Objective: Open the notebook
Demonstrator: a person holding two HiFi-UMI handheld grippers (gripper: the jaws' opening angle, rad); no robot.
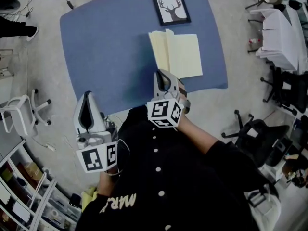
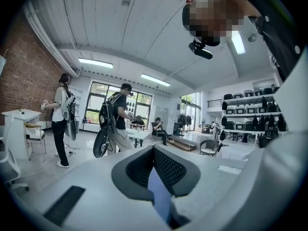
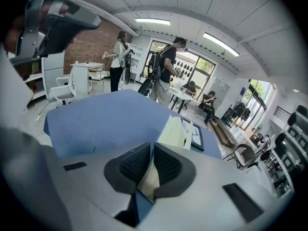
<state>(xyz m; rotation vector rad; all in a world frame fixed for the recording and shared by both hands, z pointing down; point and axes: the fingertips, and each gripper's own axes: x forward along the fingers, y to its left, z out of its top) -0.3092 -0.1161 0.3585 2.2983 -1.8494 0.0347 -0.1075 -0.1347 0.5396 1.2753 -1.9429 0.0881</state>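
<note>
Right hand-held gripper [image 1: 160, 73]: you have it at the near left corner of the notebook [image 1: 185, 57], which lies open on the blue bench [image 1: 110, 47], toward its right side. The head view shows only that the tip overlaps that corner. The right gripper view settles the grip: the jaws of the gripper [image 3: 150, 146] stand narrow and closed on cream paper of the notebook [image 3: 185, 129]. The leaves rise in a fan just beyond the tips, which the head view shows only as a narrower, darker left half.

Left hand-held gripper [image 1: 87, 94]: you hold it at the bench's near left edge, well apart from the notebook. In its own view the jaws [image 2: 153, 148] meet at the tips with nothing between them; only a blue sliver shows through. That view takes in the room and two standing people [image 2: 118, 117], not the notebook.

A framed deer picture [image 1: 171, 7] lies at the far edge, just beyond the notebook. The right gripper view shows it edge-on [image 3: 198, 137].
</note>
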